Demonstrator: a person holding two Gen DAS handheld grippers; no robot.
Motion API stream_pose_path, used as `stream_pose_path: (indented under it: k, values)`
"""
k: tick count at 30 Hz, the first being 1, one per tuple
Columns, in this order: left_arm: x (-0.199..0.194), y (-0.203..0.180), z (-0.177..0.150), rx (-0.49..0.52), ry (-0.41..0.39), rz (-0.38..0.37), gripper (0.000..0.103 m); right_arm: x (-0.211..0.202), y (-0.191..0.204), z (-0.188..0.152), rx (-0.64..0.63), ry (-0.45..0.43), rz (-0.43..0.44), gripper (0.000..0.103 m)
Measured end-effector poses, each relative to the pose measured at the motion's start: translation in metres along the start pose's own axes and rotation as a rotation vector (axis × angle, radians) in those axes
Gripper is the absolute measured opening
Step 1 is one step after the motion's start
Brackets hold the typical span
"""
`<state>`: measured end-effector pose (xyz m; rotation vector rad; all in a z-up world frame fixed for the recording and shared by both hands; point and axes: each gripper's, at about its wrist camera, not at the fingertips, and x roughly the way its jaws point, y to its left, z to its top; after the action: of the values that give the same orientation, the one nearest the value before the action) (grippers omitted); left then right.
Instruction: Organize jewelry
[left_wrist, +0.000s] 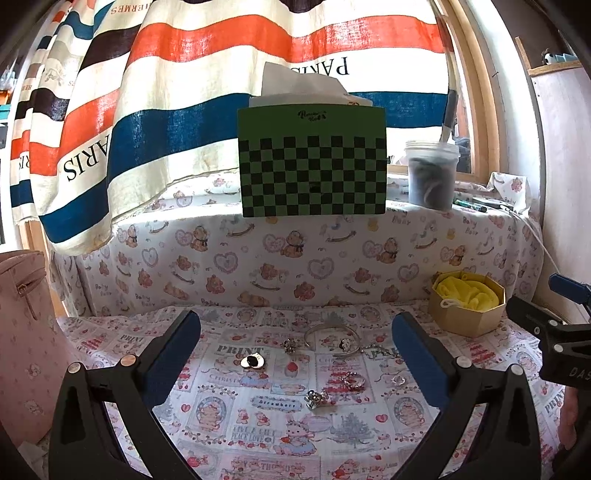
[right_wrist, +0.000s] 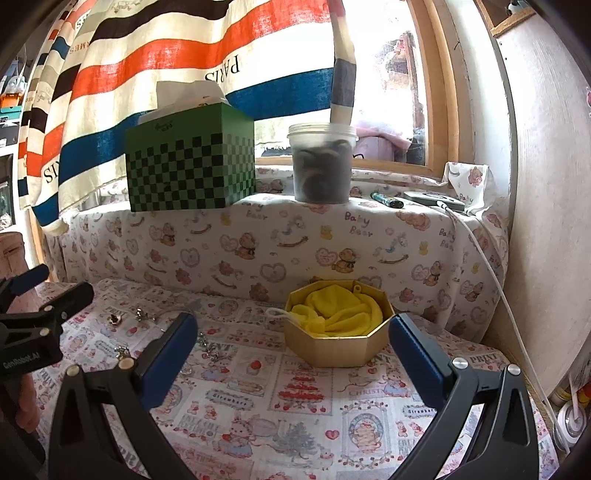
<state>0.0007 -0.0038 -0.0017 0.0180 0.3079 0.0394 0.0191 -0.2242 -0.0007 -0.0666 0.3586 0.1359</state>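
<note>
Small pieces of jewelry lie scattered on a printed cloth, straight ahead of the left gripper (left_wrist: 295, 354) and between its two blue fingers, which stand wide apart with nothing in them. The largest piece is a thin silver bangle (left_wrist: 332, 334), an open hoop lying flat with a dark charm on its near side. It looks stiff and light, and probably slippery; pinching across the thin band seems the safest hold. Left of it sits a small dark charm (left_wrist: 289, 345), and nearer still a round pendant (left_wrist: 253, 361) with a black centre. Closer to the gripper lie two rings (left_wrist: 354, 380) and a knotted silver cluster (left_wrist: 317, 398). All look tiny and light (likely to skid on the cloth if nudged).

To the right, past the right finger, stands an octagonal gold box (left_wrist: 467, 306) lined with soft yellow cloth (left_wrist: 467, 290), probably where the pieces go. The right gripper (right_wrist: 293, 334) points at this box, also wide open and empty. Nothing stands between jewelry and box.

Beyond, on a raised ledge, sit a green checked tissue box (left_wrist: 312, 162) and a plastic tub (left_wrist: 431, 173), with a striped curtain (left_wrist: 166, 92) behind.
</note>
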Motion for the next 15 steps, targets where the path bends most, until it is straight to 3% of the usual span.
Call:
stream_pose_path:
  k: [15]
  values:
    - [-0.0056,-0.0021,0.0006,0.000,-0.011,-0.018,0.103,-0.0002,0.0027,0.0009,-0.012,0.008,-0.002,0.103]
